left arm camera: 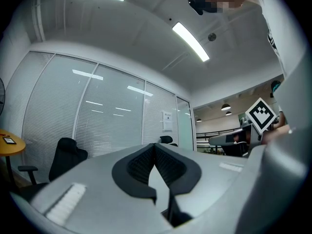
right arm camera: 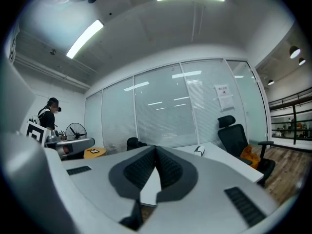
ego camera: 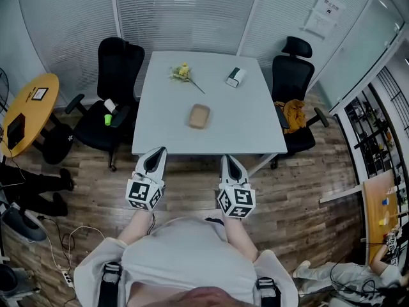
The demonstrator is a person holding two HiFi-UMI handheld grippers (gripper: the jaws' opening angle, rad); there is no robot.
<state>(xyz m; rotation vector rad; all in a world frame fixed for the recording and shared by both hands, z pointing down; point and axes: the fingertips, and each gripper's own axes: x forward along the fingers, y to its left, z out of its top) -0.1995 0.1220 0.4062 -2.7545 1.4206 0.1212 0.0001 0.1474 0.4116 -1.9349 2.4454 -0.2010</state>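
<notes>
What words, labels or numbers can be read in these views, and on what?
None is legible.
Too small to read: paper notices on the glass wall.
Blurred: label of the box on the table.
Square patterns only, no letters: cubes on left gripper and right gripper.

The left tool (left arm camera: 155, 146) fills the lower half of the frame, its grey jaws meeting at the tips with nothing between the black pads (left arm camera: 139, 165). Beyond it, a black office chair (left arm camera: 66, 157) stands at lower left before a glass wall (left arm camera: 97, 116) with blinds. A marker cube (left arm camera: 263, 115) shows at right.
</notes>
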